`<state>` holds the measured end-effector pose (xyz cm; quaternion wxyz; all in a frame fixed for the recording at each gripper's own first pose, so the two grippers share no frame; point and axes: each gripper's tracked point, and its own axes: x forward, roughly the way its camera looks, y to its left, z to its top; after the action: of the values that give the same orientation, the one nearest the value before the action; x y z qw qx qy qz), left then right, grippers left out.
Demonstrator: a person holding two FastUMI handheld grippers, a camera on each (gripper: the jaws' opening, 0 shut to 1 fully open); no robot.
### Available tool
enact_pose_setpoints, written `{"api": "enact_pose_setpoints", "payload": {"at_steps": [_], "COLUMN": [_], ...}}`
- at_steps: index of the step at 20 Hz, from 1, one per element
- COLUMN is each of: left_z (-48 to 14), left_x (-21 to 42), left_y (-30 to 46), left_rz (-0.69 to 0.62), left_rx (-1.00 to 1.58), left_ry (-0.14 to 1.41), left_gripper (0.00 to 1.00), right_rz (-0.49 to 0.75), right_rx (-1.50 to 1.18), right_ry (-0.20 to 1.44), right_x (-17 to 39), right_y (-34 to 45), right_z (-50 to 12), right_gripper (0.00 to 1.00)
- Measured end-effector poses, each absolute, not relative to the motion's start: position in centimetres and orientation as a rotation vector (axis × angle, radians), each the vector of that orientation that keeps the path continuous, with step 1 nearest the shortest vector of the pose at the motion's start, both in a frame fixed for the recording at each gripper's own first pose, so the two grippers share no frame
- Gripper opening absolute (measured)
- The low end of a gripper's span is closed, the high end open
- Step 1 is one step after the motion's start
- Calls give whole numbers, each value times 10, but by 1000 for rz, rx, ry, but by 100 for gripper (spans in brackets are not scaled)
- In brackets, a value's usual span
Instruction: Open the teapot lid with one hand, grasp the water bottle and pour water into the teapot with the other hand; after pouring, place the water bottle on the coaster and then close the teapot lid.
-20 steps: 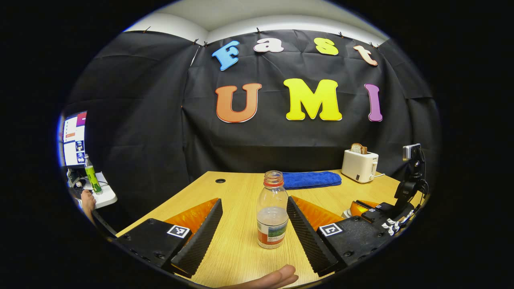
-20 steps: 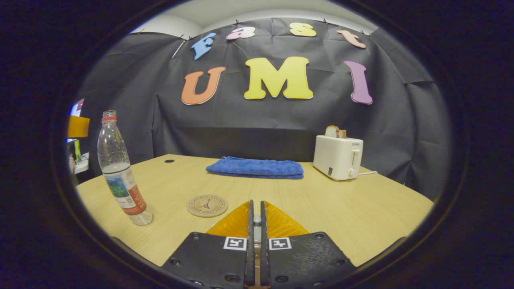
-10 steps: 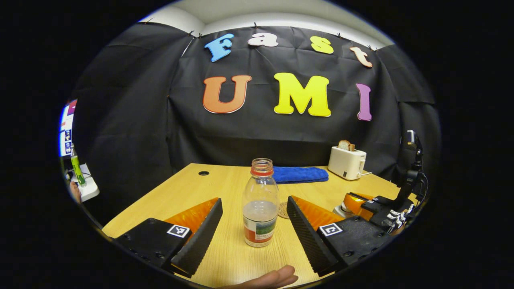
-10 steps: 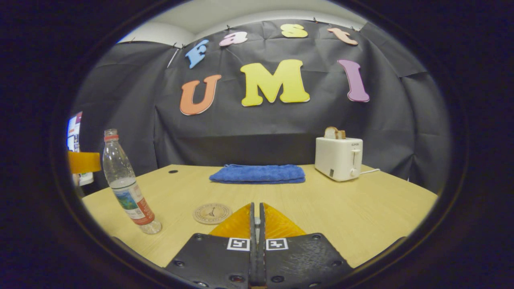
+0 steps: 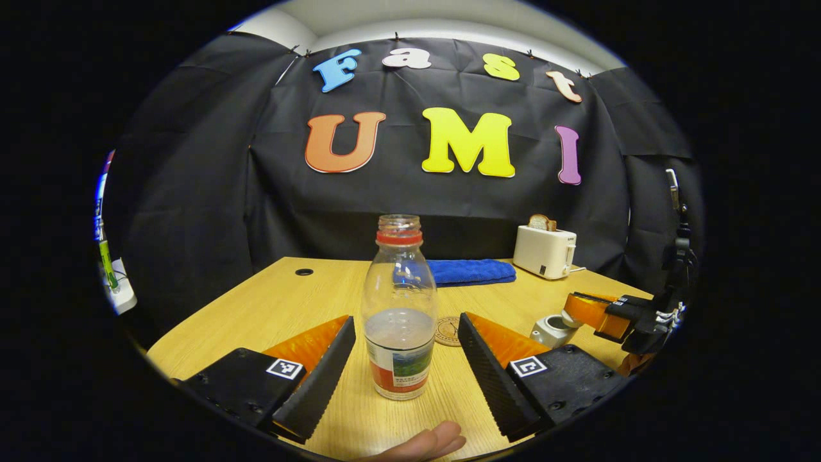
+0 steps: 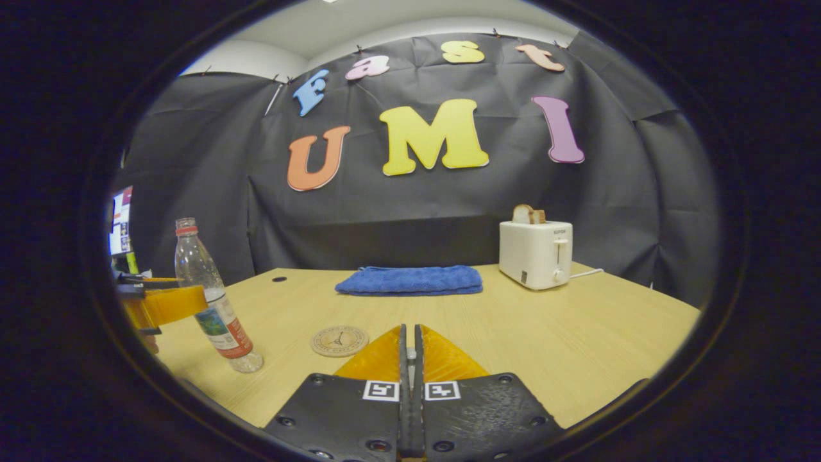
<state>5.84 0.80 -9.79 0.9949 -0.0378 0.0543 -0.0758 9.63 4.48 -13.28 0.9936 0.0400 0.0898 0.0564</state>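
Standing upright on the table [image 5: 269, 308], the bottle [image 5: 399, 308] was uncapped, clear, part full, between the left claw's [image 5: 404, 359] wide-open fingers, touching neither. Coaster [image 6: 339, 341] lay just beyond it. Right claw [image 6: 410, 359] was level and pressed closed; can't tell if it held anything. It sat by the teapot [image 5: 553, 330].

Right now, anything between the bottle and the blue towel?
Left gripper view: only the coaster, just behind the bottle; then bare table up to the towel.
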Motion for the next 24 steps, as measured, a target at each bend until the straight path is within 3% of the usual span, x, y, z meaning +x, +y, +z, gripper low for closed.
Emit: {"api": "enact_pose_setpoints", "payload": {"at_steps": [4,8,13,17,22,24], "left_z": [-107,-135,-123,-120,-120,-122], "left_x": [72,82,85,83,88,90], "left_y": [13,21,16,12,7,11], "left_rz": [-136,-101,-117,-131,-144,-121], "left_rx": [-72,-80,-73,-41,-6,-4], "left_ry": [54,96,29,7,1,15], "left_gripper": [100,100,100,96,80,79], "right_rz": [119,143,132,127,121,126], "right_rx": [101,140,159,157,144,142], "right_ry": [180,169,150,141,131,126], "right_x": [91,80,69,65,60,58], "right_y": [35,30,17,6,-2,-3], "right_z": [-138,-130,-120,-120,-120,-117], "right_gripper": [0,0,0,0,0,0]}}
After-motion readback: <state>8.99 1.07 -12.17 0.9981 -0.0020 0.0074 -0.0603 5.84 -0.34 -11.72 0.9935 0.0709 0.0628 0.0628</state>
